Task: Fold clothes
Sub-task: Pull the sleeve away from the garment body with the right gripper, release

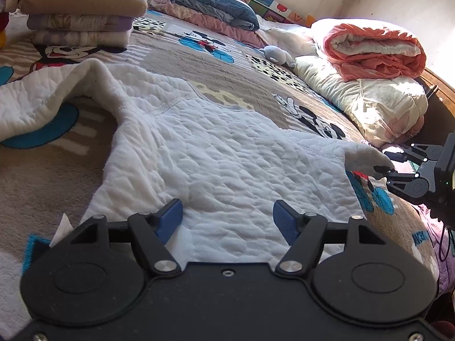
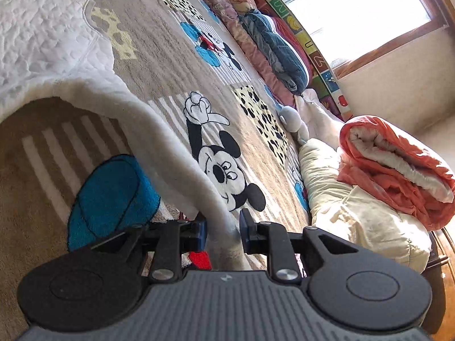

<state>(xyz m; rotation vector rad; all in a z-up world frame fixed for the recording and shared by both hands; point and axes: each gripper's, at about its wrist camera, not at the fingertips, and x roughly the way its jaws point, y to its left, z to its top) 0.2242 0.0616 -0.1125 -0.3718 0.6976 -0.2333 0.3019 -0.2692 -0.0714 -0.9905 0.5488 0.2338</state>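
2 grippers work a white quilted garment [image 1: 216,153] spread on the cartoon blanket [image 1: 176,56]. Left view: left gripper [image 1: 227,218] hovers, jaws open, over the hem. Right view: right gripper [image 2: 221,228], rolled sideways, has the lifted sleeve [image 2: 176,153] between its jaws, seemingly to fold it inward.

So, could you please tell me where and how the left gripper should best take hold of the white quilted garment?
I would grip the near hem of the white quilted garment, directly ahead of the left gripper, coming in low from the near side. That edge lies flat on the cartoon blanket between the open jaws. The right gripper already has the sleeve lifted.
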